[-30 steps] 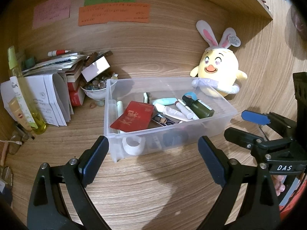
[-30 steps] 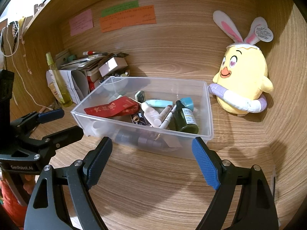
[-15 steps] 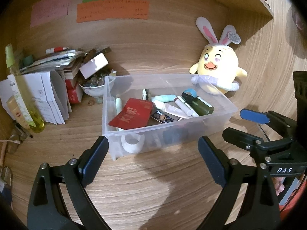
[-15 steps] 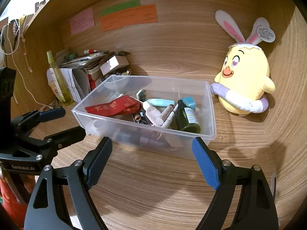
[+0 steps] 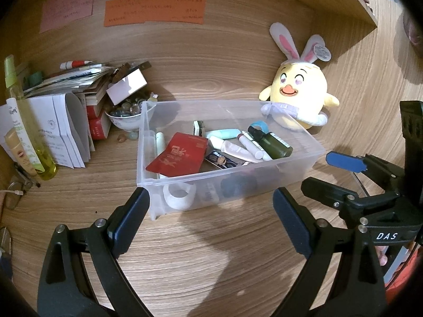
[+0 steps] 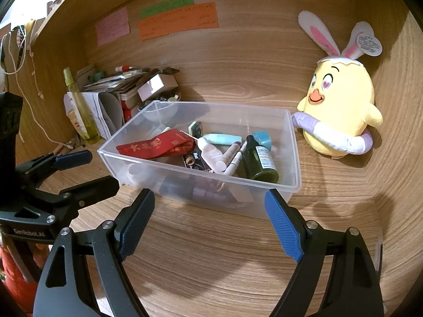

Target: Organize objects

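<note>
Left wrist view: my left gripper [image 5: 210,212] stands spread wide, nothing between its fingers, just short of the near wall of the clear plastic bin [image 5: 313,146] at frame centre. The bin rests on the wooden desk [image 5: 211,264] and holds a red packet [image 5: 179,158], a dark green bottle [image 5: 273,145], white tubes [image 5: 232,149] and a roll of white tape [image 5: 179,194] against the near wall. My right gripper [image 5: 341,173] shows at right edge, released. Only this view shows the bowl of pebbles [image 5: 124,115] clearly, left of the bin, and the yellow spray bottle [image 5: 25,121] at far left.

Right wrist view: my right gripper [image 6: 208,212] is released, empty, before the bin [image 6: 293,153]. The yellow chick plush [image 6: 341,113] sits at right, just beside the bin's far corner. The green bottle's label [image 6: 265,159] is visible here. My left gripper [image 6: 79,170] appears at left, spread.
</note>
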The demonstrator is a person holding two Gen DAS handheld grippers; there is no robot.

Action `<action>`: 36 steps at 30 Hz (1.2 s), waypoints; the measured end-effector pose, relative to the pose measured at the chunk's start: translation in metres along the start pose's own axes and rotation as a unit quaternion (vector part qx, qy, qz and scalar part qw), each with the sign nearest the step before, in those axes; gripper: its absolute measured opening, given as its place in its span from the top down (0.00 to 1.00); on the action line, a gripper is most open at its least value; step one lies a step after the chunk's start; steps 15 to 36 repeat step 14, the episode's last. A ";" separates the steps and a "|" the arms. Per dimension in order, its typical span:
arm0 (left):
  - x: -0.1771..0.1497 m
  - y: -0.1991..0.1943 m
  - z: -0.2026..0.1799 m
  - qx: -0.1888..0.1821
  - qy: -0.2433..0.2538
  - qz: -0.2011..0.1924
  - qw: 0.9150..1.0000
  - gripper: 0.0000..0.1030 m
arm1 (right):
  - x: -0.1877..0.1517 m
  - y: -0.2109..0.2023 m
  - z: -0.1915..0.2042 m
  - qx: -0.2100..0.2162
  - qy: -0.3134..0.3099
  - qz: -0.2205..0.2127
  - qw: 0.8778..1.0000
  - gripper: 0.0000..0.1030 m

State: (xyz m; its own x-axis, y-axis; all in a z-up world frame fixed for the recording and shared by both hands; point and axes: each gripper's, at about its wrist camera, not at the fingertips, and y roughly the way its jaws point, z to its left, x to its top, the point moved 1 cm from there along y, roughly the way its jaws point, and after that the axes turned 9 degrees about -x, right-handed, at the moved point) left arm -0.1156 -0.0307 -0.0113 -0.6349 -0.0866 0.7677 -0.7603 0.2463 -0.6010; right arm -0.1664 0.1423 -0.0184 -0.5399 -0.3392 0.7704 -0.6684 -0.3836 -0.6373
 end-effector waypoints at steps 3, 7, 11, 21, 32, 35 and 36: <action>0.001 0.001 0.002 0.000 -0.004 0.000 1.000 0.07 | 0.000 0.001 0.001 0.000 -0.001 0.000 1.000 0.19; 0.002 0.001 0.004 -0.001 -0.006 -0.002 1.000 0.07 | 0.000 0.000 0.001 0.000 -0.001 0.000 1.000 0.19; 0.002 0.001 0.004 0.009 -0.002 -0.006 1.000 0.07 | 0.000 0.002 0.002 0.001 0.002 0.002 1.000 0.19; 0.002 0.001 0.004 0.006 -0.001 -0.001 1.000 0.07 | 0.000 0.005 0.002 0.003 0.004 0.005 1.000 0.19; 0.002 0.001 0.004 0.006 -0.001 -0.001 1.000 0.07 | 0.000 0.005 0.002 0.003 0.004 0.005 1.000 0.19; 0.002 0.001 0.004 0.006 -0.001 -0.001 1.000 0.07 | 0.000 0.005 0.002 0.003 0.004 0.005 1.000 0.19; 0.002 0.001 0.004 0.006 -0.001 -0.001 1.000 0.07 | 0.000 0.005 0.002 0.003 0.004 0.005 1.000 0.19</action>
